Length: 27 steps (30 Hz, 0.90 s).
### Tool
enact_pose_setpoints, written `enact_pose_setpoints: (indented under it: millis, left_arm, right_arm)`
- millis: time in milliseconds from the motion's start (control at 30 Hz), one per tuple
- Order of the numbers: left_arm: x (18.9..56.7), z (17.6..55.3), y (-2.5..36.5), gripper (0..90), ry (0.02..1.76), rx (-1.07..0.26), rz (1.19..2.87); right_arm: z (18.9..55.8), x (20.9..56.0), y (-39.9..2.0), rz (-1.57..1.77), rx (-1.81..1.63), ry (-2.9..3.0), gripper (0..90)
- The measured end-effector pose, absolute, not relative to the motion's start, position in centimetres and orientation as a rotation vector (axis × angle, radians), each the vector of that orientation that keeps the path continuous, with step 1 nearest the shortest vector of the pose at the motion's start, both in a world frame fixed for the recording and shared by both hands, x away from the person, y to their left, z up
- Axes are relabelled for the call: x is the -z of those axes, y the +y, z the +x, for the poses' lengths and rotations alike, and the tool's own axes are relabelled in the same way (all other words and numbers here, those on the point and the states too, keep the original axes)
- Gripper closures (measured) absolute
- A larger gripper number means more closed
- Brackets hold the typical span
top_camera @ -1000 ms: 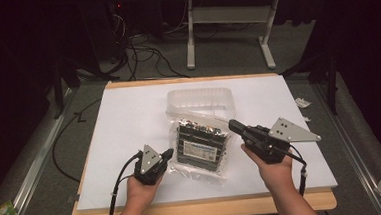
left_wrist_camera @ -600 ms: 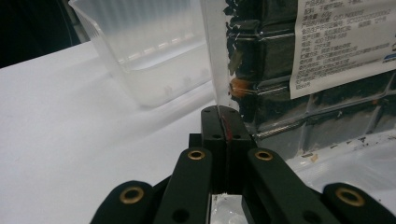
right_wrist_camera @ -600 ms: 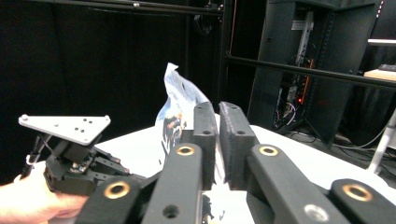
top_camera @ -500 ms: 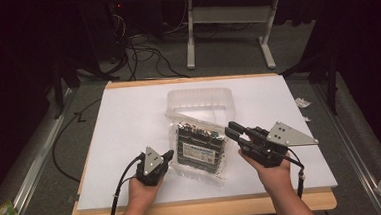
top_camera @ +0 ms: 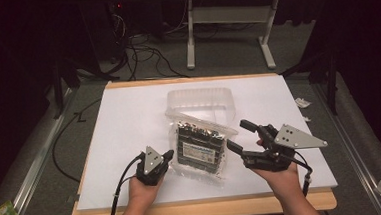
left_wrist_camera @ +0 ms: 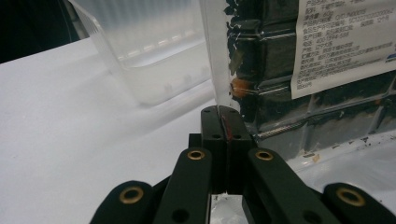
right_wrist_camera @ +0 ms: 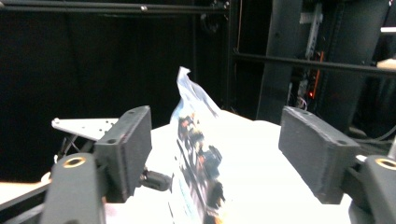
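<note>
Jaws of the left gripper [left_wrist_camera: 223, 140] are clamping the seaweed packet's [top_camera: 199, 148] clear edge; the right gripper's [top_camera: 240, 137] are gaping apart. Pulling unevenly risks tearing the film.

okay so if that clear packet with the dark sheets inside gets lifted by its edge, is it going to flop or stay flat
Probably flops at the rim: the left tongs pinch only thin clear film of the packet. The dark stack with its label looks flat, so the middle likely stays stiffer. It seems light, and the glossy film may slip.
</note>
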State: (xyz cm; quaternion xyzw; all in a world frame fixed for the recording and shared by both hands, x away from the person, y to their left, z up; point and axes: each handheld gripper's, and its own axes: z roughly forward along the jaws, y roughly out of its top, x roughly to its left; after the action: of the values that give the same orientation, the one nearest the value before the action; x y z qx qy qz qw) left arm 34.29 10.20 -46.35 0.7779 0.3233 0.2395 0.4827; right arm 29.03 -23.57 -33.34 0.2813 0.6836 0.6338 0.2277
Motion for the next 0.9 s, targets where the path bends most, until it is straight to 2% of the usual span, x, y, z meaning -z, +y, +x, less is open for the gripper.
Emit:
enact_pose_setpoints:
  millis: [133, 500, 900]
  left_arm:
    - [46.4, 34.3, 10.2, 90.0, 0.788, -0.583, 1.896]
    - [46.4, 34.3, 10.2, 90.0, 0.793, -0.586, 1.893]
    - [46.4, 34.3, 10.2, 89.9, 0.796, -0.586, 1.891]
  right_arm:
    - [29.0, 34.0, -24.2, 0.817, -1.723, 1.908, 21.8]
    - [29.1, 36.8, -24.9, 0.889, -1.672, 1.98, 20.7]
    - [31.0, 40.8, -23.0, 0.937, -1.62, 2.106, 24.5]
